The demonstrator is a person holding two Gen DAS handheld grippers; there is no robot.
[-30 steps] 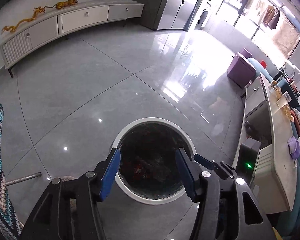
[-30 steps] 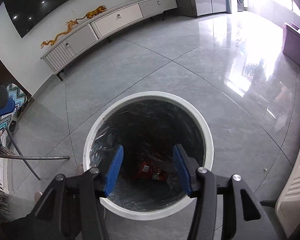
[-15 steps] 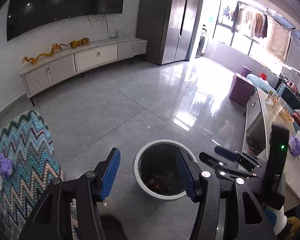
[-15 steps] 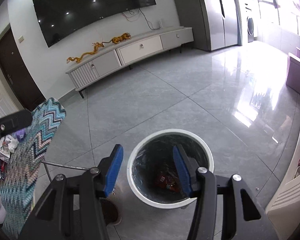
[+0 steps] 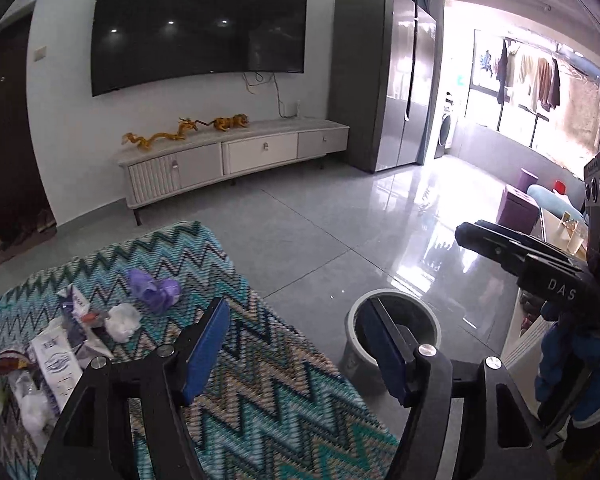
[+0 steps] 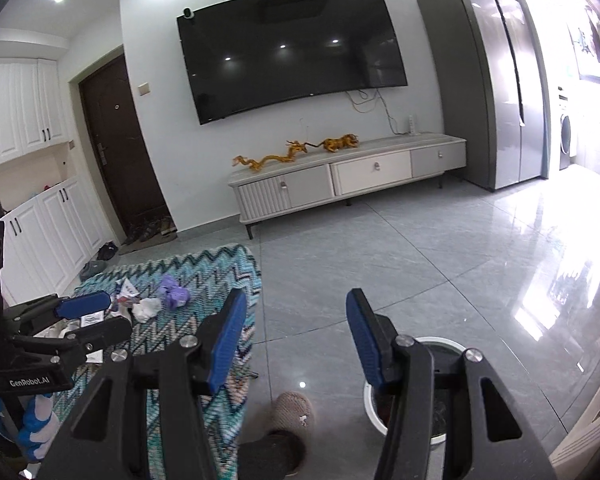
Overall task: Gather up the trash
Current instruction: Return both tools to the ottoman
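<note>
The trash bin (image 5: 352, 354), white with a black liner, stands on the floor to the right of the cloth-covered table (image 5: 268, 392). Trash lies on the table's left part: a purple crumpled piece (image 5: 156, 288), a white tissue wad (image 5: 122, 320) and several packets (image 5: 56, 356). My left gripper (image 5: 294, 336) hangs over the table's edge, its jaws opening with nothing between them. My right gripper (image 6: 296, 332) is open and empty above the floor, between the table (image 6: 220, 276) and the bin (image 6: 444, 341). Each view also shows the other gripper: the right (image 5: 472, 236), the left (image 6: 96, 318).
A foot in a tan slipper (image 6: 292, 412) stands on the floor by the bin. A low TV cabinet (image 6: 340, 180) and a wall-mounted TV (image 6: 292, 52) are across the glossy tiled floor. A white low table edge (image 5: 520, 344) lies to the right of the bin.
Both grippers have risen from right above the bin and tilted up toward the room. The table with its trash has come into view at the left. The left jaws stand wider.
</note>
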